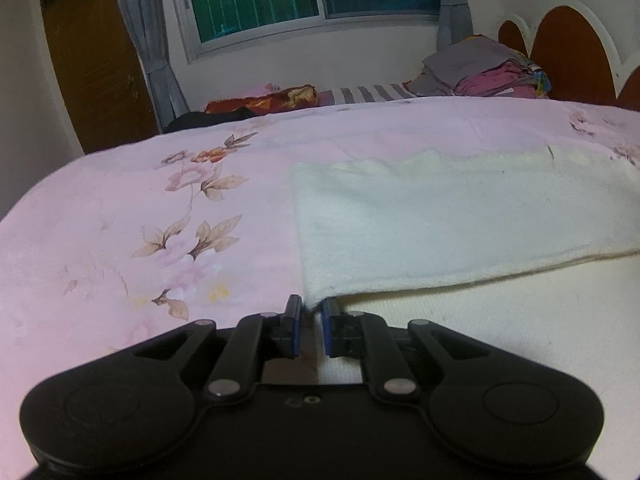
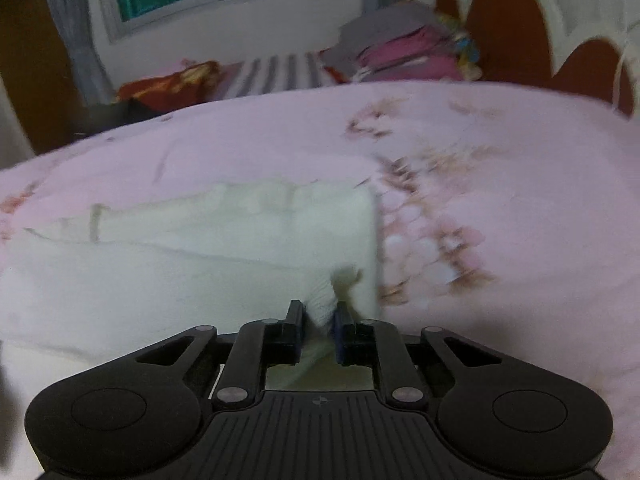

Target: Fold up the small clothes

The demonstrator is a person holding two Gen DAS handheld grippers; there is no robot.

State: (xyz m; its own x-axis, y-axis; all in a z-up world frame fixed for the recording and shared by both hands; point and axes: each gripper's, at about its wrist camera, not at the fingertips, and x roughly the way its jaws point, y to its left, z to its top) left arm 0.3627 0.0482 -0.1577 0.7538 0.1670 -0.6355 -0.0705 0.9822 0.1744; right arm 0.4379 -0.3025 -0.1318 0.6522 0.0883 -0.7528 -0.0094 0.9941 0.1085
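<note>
Lying on the pink floral bedspread [image 1: 120,208], the cream terry cloth [image 1: 460,216] was folded over. The left gripper [image 1: 311,305] pinched its near left corner, jaws nearly closed. The right gripper [image 2: 320,312] clamped a bunched near right corner.

The right wrist view is smeared throughout: the floral print [image 2: 424,216] at centre right is only streaks, and the clothes pile [image 2: 404,52] at upper right cannot be sorted into items. In the left wrist view the white cloth [image 1: 460,220] runs off the right edge.
</note>
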